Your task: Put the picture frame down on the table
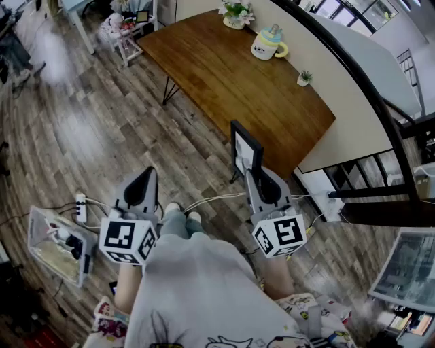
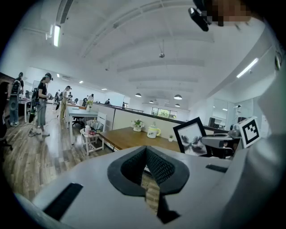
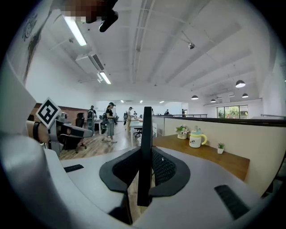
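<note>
At the bottom centre of the head view, the left gripper (image 1: 145, 178) points forward, its jaws pressed together on nothing. Just right of it, the right gripper (image 1: 249, 175) is clamped on the lower edge of the picture frame (image 1: 245, 147). The frame stands upright with its long axis vertical. It is over the wooden floor (image 1: 102, 136), just below the table's near corner and not on it. Its pictured face turns toward frame left, and the right gripper view sees it edge-on. At lower left, a clear bin (image 1: 37, 224) holds pale items too small to identify. Farther off, at upper centre, the table (image 1: 224, 75) carries a small potted plant (image 1: 304, 78), a lidded mug (image 1: 268, 45) and a flower pot (image 1: 235, 15) filled with greenery.
</note>
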Demonstrator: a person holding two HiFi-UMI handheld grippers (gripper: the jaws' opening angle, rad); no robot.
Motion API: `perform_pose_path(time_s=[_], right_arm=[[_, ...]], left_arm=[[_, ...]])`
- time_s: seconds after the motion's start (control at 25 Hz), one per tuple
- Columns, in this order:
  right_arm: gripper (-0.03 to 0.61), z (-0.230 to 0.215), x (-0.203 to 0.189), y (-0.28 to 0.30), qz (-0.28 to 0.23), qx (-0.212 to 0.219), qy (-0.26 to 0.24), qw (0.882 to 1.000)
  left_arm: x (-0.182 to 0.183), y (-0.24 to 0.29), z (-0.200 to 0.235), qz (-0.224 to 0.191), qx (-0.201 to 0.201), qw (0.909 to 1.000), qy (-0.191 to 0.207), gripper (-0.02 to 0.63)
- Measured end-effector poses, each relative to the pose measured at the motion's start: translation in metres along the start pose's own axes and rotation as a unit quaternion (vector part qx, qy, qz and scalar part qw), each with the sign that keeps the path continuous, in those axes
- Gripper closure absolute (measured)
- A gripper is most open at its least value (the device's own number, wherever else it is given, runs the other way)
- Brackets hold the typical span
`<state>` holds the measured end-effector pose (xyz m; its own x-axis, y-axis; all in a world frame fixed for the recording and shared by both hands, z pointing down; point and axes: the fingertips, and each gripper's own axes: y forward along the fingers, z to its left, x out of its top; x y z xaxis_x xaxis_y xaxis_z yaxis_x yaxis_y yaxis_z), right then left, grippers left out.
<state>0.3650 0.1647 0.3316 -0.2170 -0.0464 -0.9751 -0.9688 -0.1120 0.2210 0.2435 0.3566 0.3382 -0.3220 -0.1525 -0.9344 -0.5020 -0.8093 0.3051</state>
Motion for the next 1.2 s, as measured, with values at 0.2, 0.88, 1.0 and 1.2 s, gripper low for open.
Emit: perform_pose_path(time_s=[0.2,0.88,1.0,1.2], right_arm=[[0.517,0.002,-0.002,-0.005,-0.003,0.013,0.014,1.0],[0.517,0.008,-0.001,0.071,0.016,0.016,0.014,1.0],[0.517,0.008,0.006,0.102,0.019,0.01,0.013,1.0],[0.517,0.01,0.022,0.161,0.021,-0.002,0.011,1.0]], left_arm=[[-0.006,-0.013,0.006,0.0,0.025,0.9997,-0.002,0.611],[0.004,0.038,0.051,0.008,0.014,0.9998,-0.008,0.612],[0.017,0.061,0.072,0.008,0.002,0.9999,-0.006,0.611],[0.043,0.099,0.119,0.008,-0.01,0.9999,0.001,0.611]])
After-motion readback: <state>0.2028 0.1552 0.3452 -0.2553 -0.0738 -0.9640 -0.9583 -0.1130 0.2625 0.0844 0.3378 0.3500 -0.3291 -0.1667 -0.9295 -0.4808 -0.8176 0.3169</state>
